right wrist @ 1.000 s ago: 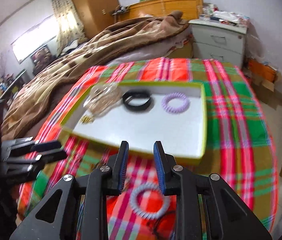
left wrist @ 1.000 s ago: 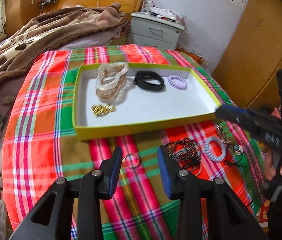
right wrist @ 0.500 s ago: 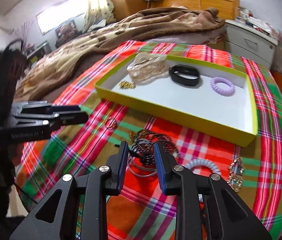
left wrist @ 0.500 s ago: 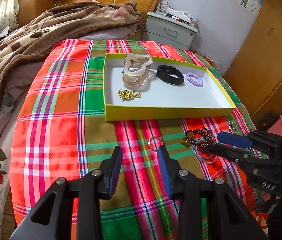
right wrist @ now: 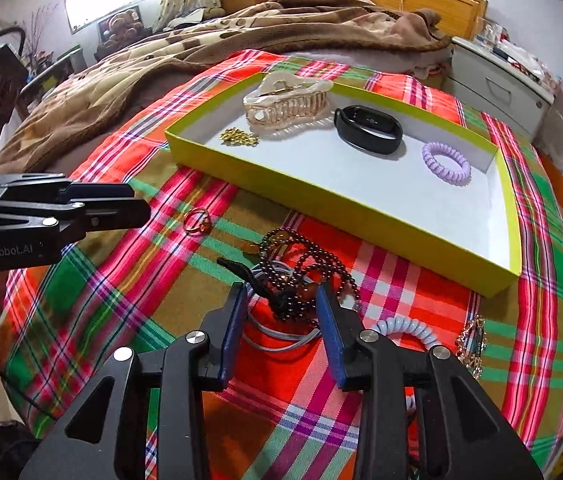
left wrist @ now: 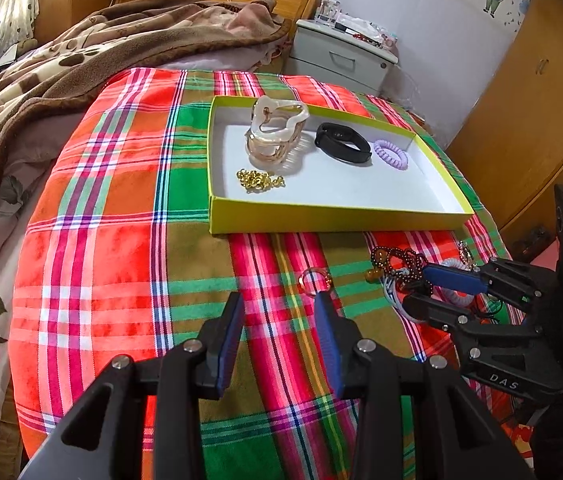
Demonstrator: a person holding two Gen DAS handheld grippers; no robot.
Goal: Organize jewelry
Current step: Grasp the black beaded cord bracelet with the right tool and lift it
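Observation:
A yellow-green tray (left wrist: 321, 220) (right wrist: 321, 196) on the plaid cloth holds a beige hair claw (left wrist: 275, 132) (right wrist: 285, 100), a gold chain (left wrist: 259, 180) (right wrist: 237, 136), a black band (left wrist: 341, 142) (right wrist: 367, 124) and a purple coil tie (left wrist: 390, 154) (right wrist: 446, 164). In front of the tray lie a gold ring (left wrist: 315, 280) (right wrist: 197, 220), a dark bead necklace (left wrist: 401, 264) (right wrist: 301, 272) and a white coil tie (right wrist: 409, 330). My left gripper (left wrist: 279, 320) is open, just short of the ring. My right gripper (right wrist: 281, 316) (left wrist: 429, 292) is open, its jaws around the bead pile.
A gold chain piece (right wrist: 471, 344) lies at the cloth's right edge. A brown blanket (left wrist: 81, 60) covers the bed to the left. A white nightstand (left wrist: 341, 56) and wooden wardrobe (left wrist: 521, 100) stand behind and right.
Both grippers have pulled back from the tray and dropped lower. The right one has come down over the bead necklace pile. The left one now sits just behind the ring.

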